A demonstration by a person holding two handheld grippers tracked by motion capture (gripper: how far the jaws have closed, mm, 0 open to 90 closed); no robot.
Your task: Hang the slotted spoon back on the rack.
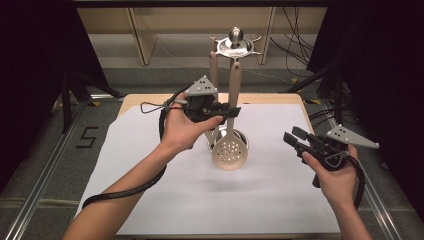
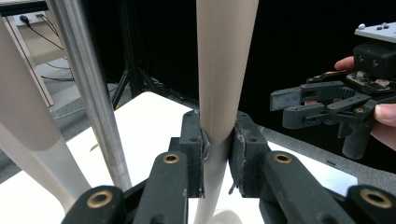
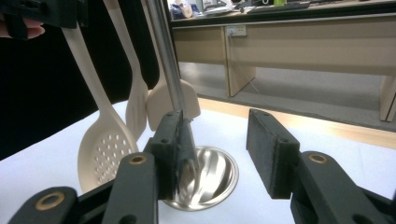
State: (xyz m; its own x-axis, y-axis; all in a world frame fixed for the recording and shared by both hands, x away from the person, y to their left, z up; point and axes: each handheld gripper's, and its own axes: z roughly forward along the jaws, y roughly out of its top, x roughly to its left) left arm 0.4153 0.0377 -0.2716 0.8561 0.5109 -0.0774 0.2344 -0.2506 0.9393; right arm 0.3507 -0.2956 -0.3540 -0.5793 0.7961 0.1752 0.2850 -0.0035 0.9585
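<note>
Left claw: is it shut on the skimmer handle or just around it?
Shut on it. In the left gripper view, both pads of the left claw press against the beige skimmer handle, which hangs upright between them with no gap.

The high view looks forward and down over the tabletop; both gripper views sit close and low — sharing the utensil stand.

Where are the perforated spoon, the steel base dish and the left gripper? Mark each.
perforated spoon (image 1: 230,150), high view, on its holed bowl.
steel base dish (image 3: 219,175), right gripper view, on its inner wall.
left gripper (image 2: 215,140), left gripper view, between its pads.
</note>
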